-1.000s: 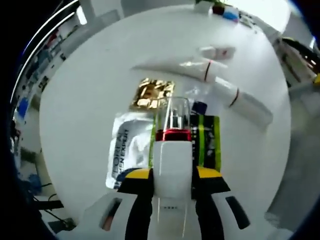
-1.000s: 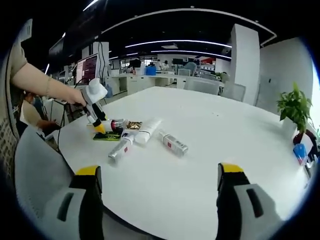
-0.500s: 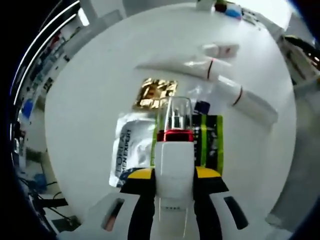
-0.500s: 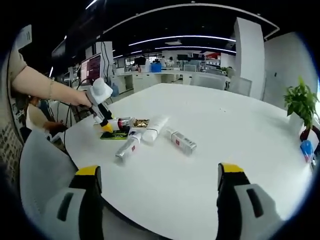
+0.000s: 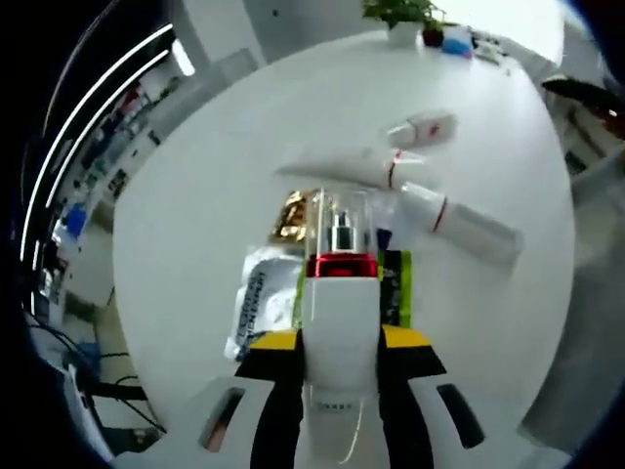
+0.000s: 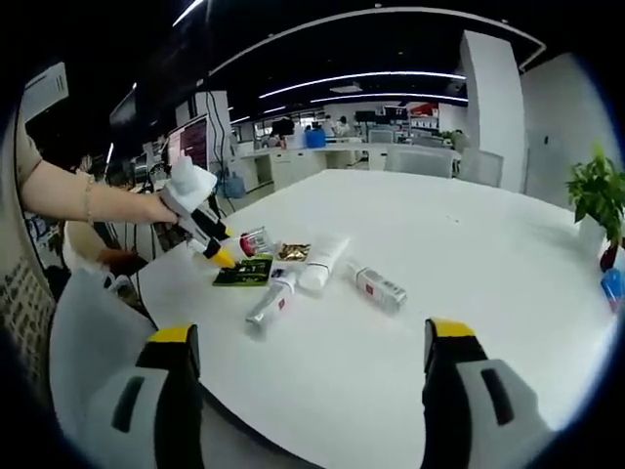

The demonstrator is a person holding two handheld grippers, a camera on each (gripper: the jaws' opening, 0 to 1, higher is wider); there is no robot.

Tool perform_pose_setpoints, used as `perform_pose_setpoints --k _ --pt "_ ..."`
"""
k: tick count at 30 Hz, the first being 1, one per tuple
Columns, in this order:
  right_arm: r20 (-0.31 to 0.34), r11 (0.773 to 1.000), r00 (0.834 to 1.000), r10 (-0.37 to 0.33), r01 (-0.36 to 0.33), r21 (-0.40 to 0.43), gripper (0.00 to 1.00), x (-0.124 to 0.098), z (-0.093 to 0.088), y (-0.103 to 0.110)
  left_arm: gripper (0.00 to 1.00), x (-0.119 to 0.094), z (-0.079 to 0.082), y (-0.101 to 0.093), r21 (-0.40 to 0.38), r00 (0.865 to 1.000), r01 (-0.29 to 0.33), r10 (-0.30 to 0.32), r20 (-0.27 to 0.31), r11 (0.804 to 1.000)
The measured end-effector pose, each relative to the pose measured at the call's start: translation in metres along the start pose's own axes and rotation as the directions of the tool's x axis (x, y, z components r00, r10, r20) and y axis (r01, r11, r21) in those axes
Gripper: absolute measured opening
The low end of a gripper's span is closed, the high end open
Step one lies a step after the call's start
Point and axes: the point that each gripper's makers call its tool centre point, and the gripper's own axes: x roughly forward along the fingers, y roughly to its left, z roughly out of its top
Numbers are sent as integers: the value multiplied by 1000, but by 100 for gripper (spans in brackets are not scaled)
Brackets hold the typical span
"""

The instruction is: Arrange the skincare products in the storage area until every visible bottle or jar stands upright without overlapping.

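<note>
My left gripper (image 5: 338, 342) is shut on a white pump bottle (image 5: 338, 293) with a red band and a clear cap, held off the white table (image 5: 195, 195). Under it lie a white sachet (image 5: 256, 301), a green sachet (image 5: 395, 289) and a gold sachet (image 5: 292, 215). Two white tubes (image 5: 359, 168) (image 5: 459, 219) and a small bottle (image 5: 422, 127) lie on their sides beyond. In the right gripper view the left gripper (image 6: 213, 246) holds that bottle (image 6: 256, 240) over the green sachet (image 6: 244, 272). My right gripper (image 6: 314, 342) hangs open above the table's near edge.
A person's arm (image 6: 88, 200) reaches in from the left. A silver tube (image 6: 271, 299), a white tube (image 6: 322, 262) and a small bottle (image 6: 381, 287) lie flat mid-table. Potted plants (image 6: 601, 191) (image 5: 395, 12) stand at the far edge. Office desks lie behind.
My left gripper has risen with the pump bottle, so the sachets and tubes look smaller below it. The right view has shifted slightly; its jaws stay open.
</note>
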Motion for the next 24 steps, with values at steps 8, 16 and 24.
perform_pose_setpoints --k 8,16,24 --pt "45 997 996 79 -78 -8 95 11 20 26 24 -27 12 -4 -94 995 -20 30 97 995" --pt "98 992 987 128 -129 7 95 13 38 39 24 -55 38 -18 -146 976 -10 42 215 989" --pt "171 984 973 156 -168 58 93 15 63 46 24 -84 67 -37 -192 941 16 50 335 981"
